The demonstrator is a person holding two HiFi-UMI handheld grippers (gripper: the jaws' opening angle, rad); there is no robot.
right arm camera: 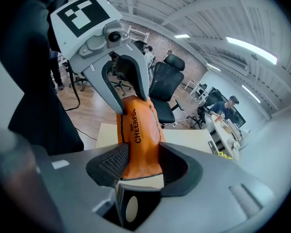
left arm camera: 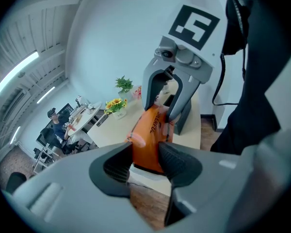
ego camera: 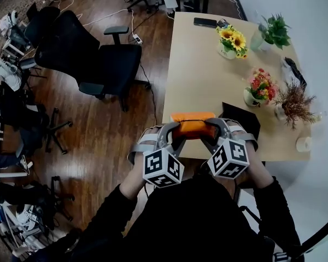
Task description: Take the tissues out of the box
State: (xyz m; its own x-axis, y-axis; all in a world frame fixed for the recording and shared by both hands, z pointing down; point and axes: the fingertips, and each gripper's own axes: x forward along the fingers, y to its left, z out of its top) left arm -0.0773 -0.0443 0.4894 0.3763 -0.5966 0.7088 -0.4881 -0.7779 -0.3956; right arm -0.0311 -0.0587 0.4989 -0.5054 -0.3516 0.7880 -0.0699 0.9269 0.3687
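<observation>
Left gripper [left arm camera: 144,160]: jaws nearly together, pads pinching one narrow end of the orange tissue pack [ego camera: 192,126], at the near edge of the table [ego camera: 202,75].
Right gripper [right arm camera: 143,161]: clamped on the pack's opposite end with the jaws set wider, pads flat against both faces.
Orange tissue pack: stretched between the two grippers over the table's near edge, with the print "CHEERFUL" along its side. Whether it rests on the tabletop cannot be told.
In the way: each gripper faces the other across the pack, close together. A black pad [ego camera: 241,118] lies on the table just beside the right gripper.
Mid table: a pot of red flowers [ego camera: 261,86] and a dried plant [ego camera: 293,103] toward the right side.
Far end of table: a vase of sunflowers [ego camera: 232,40], a green plant [ego camera: 273,30] and a dark phone [ego camera: 205,22].
Left of table: a black office chair [ego camera: 98,59] on the wooden floor, well apart from the grippers.
</observation>
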